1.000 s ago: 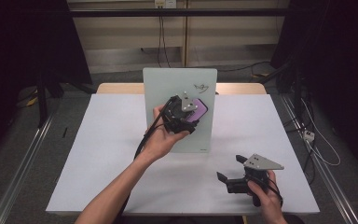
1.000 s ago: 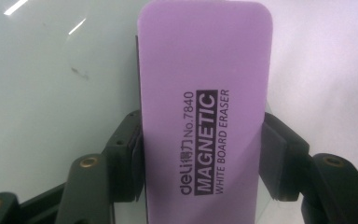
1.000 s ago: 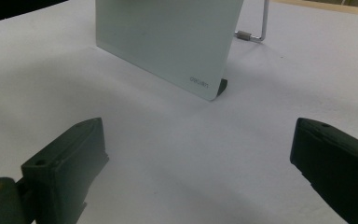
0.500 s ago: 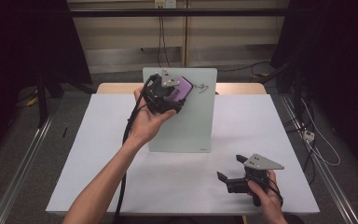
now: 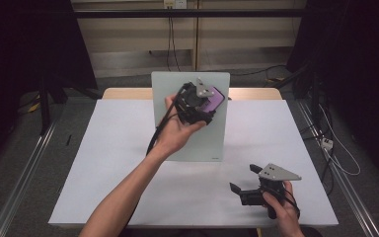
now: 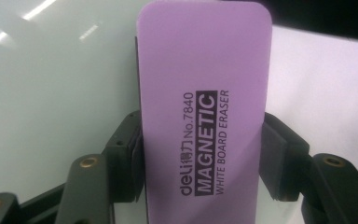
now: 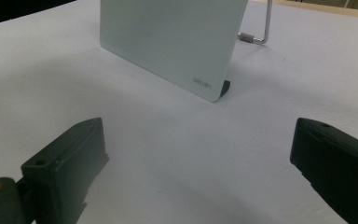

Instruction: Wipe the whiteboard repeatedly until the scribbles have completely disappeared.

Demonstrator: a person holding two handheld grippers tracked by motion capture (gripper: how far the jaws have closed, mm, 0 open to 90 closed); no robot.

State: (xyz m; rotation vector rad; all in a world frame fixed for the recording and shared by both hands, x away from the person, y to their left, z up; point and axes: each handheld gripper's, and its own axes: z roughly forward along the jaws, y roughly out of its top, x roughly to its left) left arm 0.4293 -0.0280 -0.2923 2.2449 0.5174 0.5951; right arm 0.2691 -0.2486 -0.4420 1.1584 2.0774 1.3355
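One rounded purple eraser [image 6: 204, 112], matte-faced

We see a counter [image 5: 103, 163] covered by a white sheet, with a wooden edge showing along its far side. A pale glass board [image 5: 197, 143] stands propped on it near the middle, leaning back on a metal wire stand [image 7: 261, 28], a small dark foot [image 7: 224, 88] at its lower corner.
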